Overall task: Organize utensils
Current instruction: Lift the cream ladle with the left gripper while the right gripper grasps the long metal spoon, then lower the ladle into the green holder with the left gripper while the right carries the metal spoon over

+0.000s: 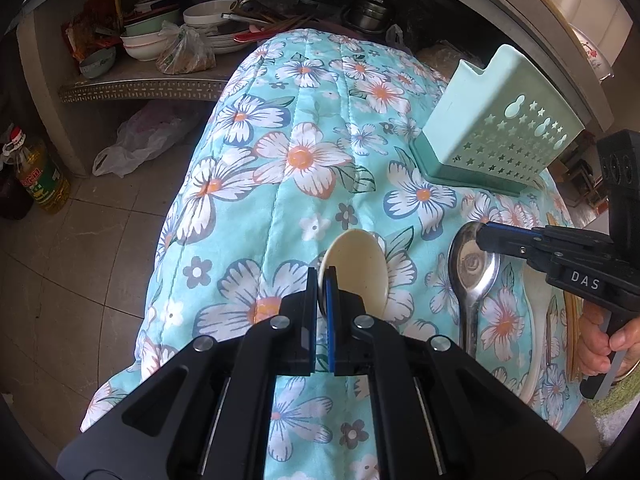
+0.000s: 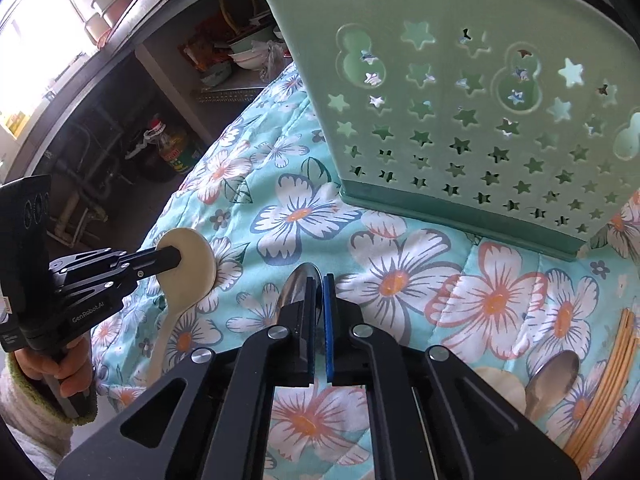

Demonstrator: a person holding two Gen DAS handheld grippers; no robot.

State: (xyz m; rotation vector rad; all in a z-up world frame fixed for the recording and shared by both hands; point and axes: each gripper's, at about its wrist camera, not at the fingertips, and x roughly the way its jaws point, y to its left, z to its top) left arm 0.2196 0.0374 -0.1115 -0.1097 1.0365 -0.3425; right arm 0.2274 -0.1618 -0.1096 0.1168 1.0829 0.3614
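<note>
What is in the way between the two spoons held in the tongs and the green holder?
Nothing visible: only bare floral cloth lies between the metal spoon, the cream spoon and the green holder.

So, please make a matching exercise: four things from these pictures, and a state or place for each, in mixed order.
1 cream spoon
2 steel spoon
3 green utensil holder
4 chopsticks

a standing upright on the floral cloth
b pinched in the left tool
c lying ungripped at the cloth's edge
d pinched in the right tool

Pairs: 1-b, 2-d, 3-a, 4-c
</note>
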